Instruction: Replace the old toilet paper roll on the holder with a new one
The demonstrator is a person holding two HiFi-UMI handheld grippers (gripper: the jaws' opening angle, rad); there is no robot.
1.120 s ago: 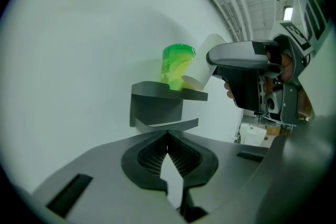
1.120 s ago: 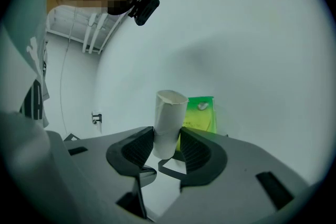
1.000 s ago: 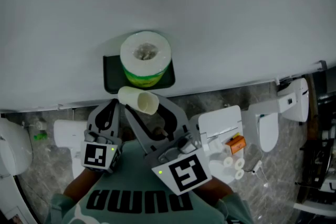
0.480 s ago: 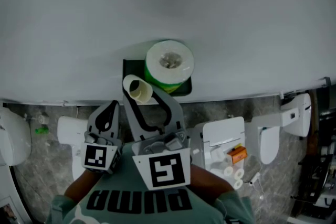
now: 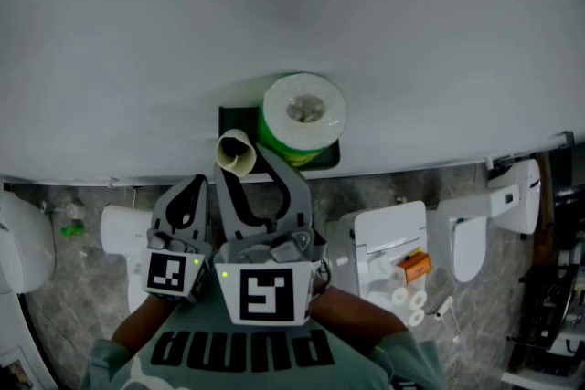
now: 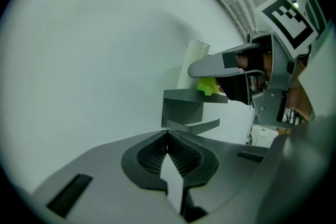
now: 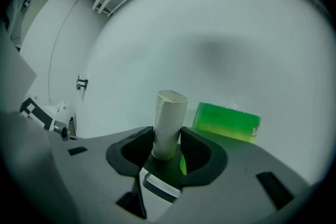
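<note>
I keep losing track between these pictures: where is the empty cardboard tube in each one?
Head view: centre, the cardboard tube is gripped by the right claw, just below the wall shelf.
Left gripper view: right of centre, behind the other claw's arm.
Right gripper view: bottom centre, upright between the pads.
Shared landmark: the green-wrapped roll.

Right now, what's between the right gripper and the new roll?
Only the empty cardboard tube, clamped in the right gripper. The green-wrapped new roll sits beyond it, to the right. The right gripper view shows this.
</note>
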